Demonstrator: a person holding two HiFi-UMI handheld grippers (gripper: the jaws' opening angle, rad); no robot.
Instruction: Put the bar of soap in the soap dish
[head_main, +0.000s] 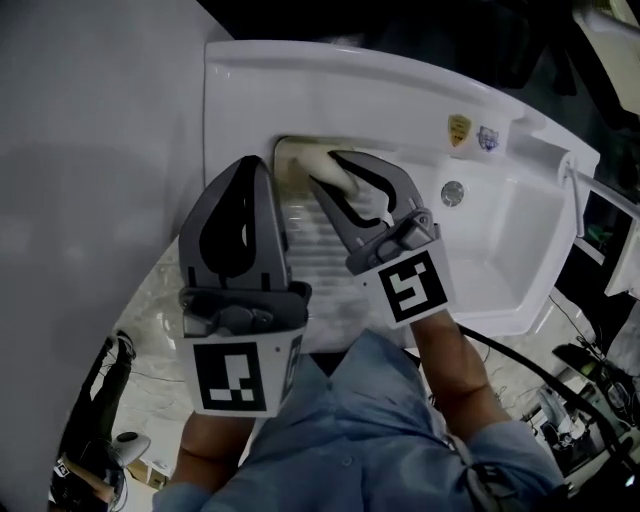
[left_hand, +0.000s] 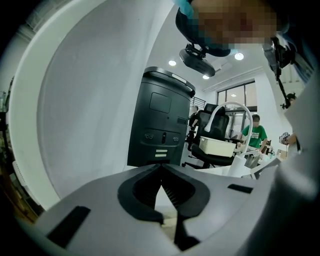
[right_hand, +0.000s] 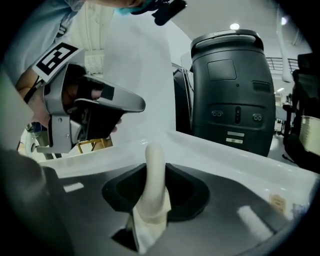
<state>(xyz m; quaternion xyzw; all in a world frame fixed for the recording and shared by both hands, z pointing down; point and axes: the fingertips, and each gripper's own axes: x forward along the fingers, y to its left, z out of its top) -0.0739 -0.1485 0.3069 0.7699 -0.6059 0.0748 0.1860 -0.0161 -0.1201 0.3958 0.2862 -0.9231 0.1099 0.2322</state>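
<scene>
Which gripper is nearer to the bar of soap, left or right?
Right. The right gripper holds the bar of soap between its jaws; the left gripper is beside it, not touching, jaws shut.

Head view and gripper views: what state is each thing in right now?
left gripper: shut, nothing between its jaws.
right gripper: shut on the bar of soap.
bar of soap: held on edge, at the soap dish.
soap dish: bar of soap not yet released into it.

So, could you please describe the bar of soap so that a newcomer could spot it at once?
Find the white sink; the right gripper hangs over its far left corner. The bar of soap is the pale cream, rounded slab clamped between its dark jaws.
</scene>
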